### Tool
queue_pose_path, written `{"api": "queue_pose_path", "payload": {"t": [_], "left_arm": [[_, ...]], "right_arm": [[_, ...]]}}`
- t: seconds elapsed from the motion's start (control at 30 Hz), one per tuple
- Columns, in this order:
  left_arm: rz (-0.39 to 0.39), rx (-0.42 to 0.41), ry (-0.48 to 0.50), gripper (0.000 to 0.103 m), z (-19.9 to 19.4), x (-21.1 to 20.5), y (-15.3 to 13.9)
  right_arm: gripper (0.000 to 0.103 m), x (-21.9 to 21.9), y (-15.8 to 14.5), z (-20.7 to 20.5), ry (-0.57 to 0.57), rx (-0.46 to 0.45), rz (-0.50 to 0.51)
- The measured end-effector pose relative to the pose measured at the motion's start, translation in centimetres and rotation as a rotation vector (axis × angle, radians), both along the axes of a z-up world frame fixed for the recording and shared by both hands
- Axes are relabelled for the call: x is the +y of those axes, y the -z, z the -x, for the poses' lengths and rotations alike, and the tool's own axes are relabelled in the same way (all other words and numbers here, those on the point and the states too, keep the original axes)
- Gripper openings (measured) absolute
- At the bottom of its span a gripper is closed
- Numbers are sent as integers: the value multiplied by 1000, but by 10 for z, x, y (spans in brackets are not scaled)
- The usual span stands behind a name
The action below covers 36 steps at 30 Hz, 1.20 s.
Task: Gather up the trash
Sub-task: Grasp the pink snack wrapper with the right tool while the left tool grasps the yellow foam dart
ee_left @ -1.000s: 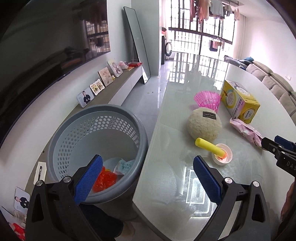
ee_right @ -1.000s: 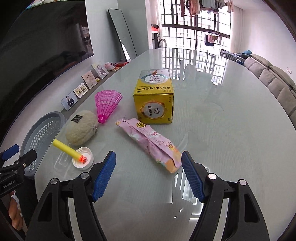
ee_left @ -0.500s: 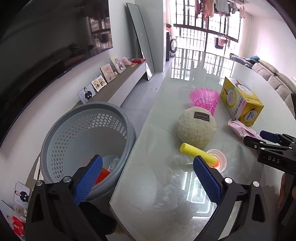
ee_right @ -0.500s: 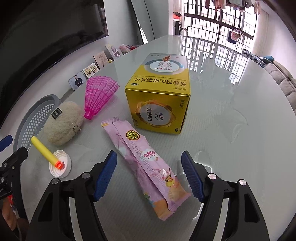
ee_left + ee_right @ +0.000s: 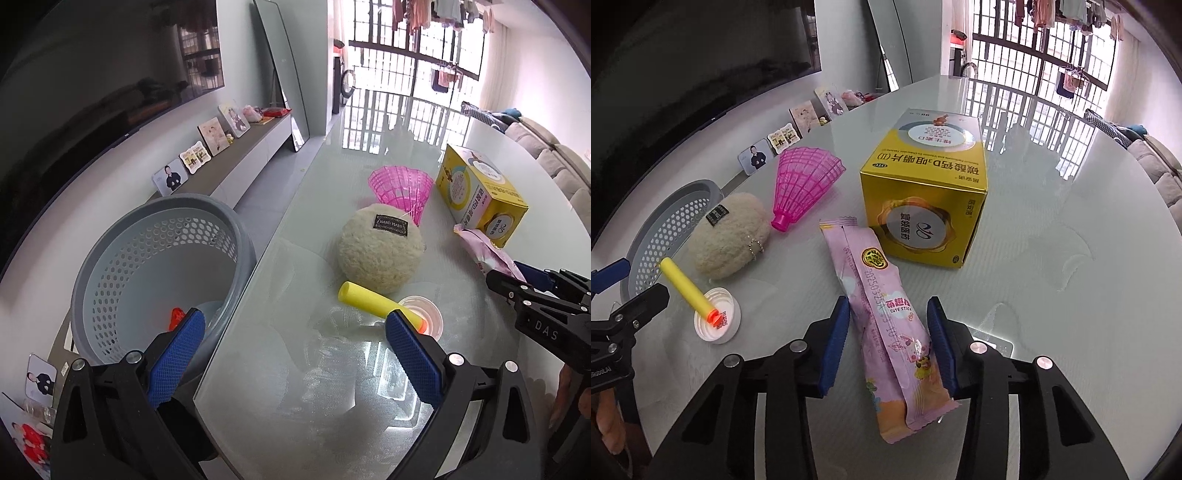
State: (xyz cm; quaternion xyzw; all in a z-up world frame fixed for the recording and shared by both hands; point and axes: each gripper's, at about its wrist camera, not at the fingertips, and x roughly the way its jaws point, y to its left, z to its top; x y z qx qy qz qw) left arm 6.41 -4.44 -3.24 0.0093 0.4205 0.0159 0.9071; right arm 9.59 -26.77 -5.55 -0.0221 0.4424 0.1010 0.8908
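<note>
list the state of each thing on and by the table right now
right gripper: jaws just closed in around the pink snack wrapper
pink snack wrapper: flat on the glass table
left gripper: open, empty
grey basket: upright, some trash inside
yellow box: closed
foam dart: tip resting on the white lid
pink shuttlecock: on its side

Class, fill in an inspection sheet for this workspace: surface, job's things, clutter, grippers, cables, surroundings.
Surface: glossy glass table, reflecting the window bars.
Job's things: pink snack wrapper lying flat; grey perforated basket beside the table edge, some trash inside.
Clutter: yellow box, pink shuttlecock, fluffy pouch, foam dart resting on a white lid.
Grippers: right gripper just closed on the wrapper; left gripper open, empty.
Cables: nothing seen.
Surroundings: TV, photo frames, sofa.
</note>
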Motion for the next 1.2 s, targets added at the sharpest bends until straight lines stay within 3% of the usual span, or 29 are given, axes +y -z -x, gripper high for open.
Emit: {"api": "queue_pose_path", "payload": {"t": [0.4, 0.5, 0.57, 0.7, 0.87, 1.2], "left_arm": [[14, -5, -15, 96, -15, -16, 4], [33, -7, -16, 92, -20, -17, 3], [40, -2, -10, 75, -21, -19, 4], [38, 7, 11, 56, -19, -24, 7], [37, 17, 52, 19, -16, -31, 8], [38, 32, 89, 16, -1, -28, 4]], "right_arm": [[42, -10, -13, 13, 19, -32, -57], [42, -13, -16, 17, 18, -41, -64], [42, -17, -17, 22, 18, -44, -68], [42, -18, -19, 24, 18, -45, -70], [42, -19, -20, 24, 19, -46, -70], [42, -17, -19, 23, 22, -47, -72]]}}
